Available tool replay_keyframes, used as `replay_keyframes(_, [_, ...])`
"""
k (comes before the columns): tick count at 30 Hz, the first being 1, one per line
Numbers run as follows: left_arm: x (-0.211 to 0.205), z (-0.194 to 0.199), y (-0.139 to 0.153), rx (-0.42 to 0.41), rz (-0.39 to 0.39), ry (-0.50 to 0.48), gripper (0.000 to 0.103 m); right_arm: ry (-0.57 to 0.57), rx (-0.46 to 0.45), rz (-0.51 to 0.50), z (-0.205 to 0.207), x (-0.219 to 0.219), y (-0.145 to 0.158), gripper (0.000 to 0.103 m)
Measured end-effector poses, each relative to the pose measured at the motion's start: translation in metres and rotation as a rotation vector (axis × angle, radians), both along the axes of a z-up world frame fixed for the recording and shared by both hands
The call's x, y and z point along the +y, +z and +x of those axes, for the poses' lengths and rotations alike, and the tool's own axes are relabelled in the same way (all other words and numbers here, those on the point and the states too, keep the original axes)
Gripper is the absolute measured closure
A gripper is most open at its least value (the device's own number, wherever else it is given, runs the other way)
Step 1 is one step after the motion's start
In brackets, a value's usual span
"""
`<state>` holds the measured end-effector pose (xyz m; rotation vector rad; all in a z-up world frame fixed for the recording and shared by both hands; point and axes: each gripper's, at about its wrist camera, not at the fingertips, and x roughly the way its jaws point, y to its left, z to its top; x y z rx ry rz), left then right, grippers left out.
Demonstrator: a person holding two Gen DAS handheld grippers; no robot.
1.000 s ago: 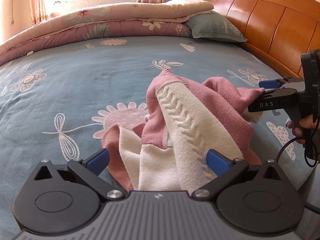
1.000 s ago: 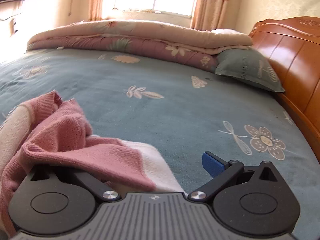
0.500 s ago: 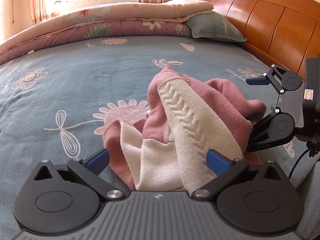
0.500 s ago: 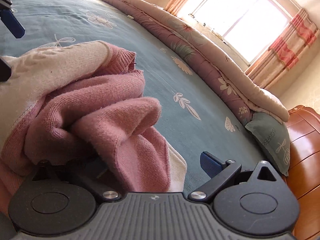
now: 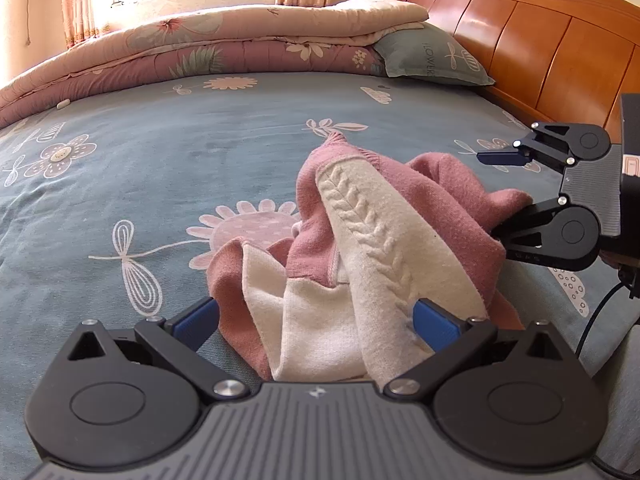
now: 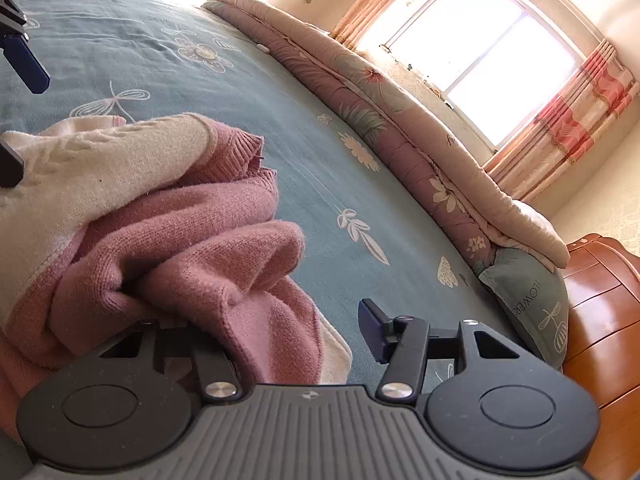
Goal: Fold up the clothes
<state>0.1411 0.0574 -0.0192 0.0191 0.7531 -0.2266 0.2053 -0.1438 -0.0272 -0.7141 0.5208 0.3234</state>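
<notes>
Left wrist view: sweater [image 5: 380, 240] lies crumpled on the bed [image 5: 160, 168], pink and cream, unfolded.
Left gripper [image 5: 316, 316]: jaws spread wide, cloth between them, unpinched.
Right gripper [image 5: 516, 196]: jaws apart, lower finger under a pink fold (not clamped).
Handling: soft, light, limp knit; probably best taken at hem or shoulder edges.

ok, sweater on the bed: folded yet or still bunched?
Bunched. The pink and cream sweater lies in a crumpled heap on the blue bedsheet, with no flat layers or squared edges; loose folds rise between both grippers.
</notes>
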Motion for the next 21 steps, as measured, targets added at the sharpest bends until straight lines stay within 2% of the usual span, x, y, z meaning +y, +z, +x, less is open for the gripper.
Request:
replay_keyframes(3, [-0.001, -0.001, 0.001, 0.002, 0.003, -0.003, 0.001, -0.030, 0.066, 0.142, 0.016, -0.010, 0.008, 0.050])
replay_keyframes(12, [0.003, 0.001, 0.003, 0.007, 0.005, 0.022, 0.001, -0.219, 0.140, 0.550, 0.062, -0.072, 0.021, 0.050])
replay_keyframes(21, [0.004, 0.001, 0.002, 0.015, 0.013, 0.030, 0.001, -0.457, 0.095, 0.694, 0.096, -0.133, 0.019, 0.050])
